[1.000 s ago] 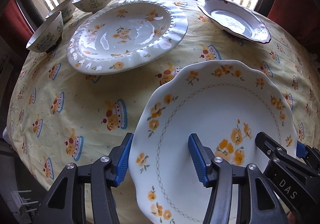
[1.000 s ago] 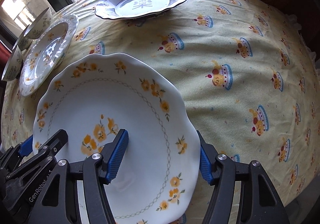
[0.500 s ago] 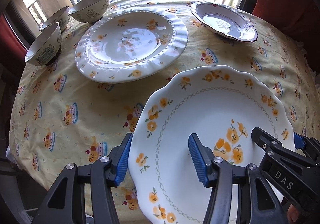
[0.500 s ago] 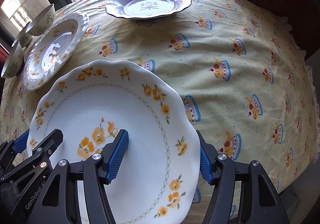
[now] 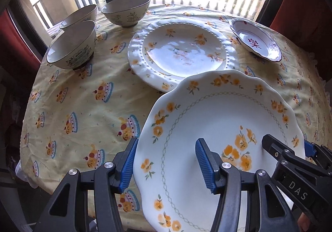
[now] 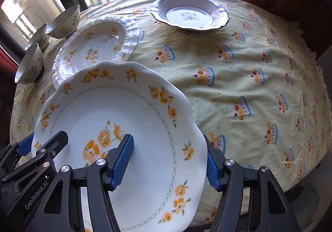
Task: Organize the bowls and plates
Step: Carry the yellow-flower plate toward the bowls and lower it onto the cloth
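On the left side of the table three bowls [image 5: 72, 45] are sitting close together by the window. Next to them the big bumpy-edged plate [image 5: 182, 53] is lying flat on the yellow cloth [image 5: 83, 97], and I think that is where the load is going. The left gripper [image 5: 166, 164] is pinching the left rim of the wavy flower plate [image 5: 217, 128], one blue pad on top and one under. The right gripper [image 6: 168, 162] is pinching the right rim the same way. So both tongs are half closed and holding this one plate up in the air, above the cloth, with its far edge reaching over the near edge of the bumpy plate. To do this well, both hands should be going together, keeping the plate flat, bringing it right over the middle of the bumpy plate, and putting it down softly. Far to the right, the small dark-rimmed dish [image 5: 257, 41] is sitting alone.
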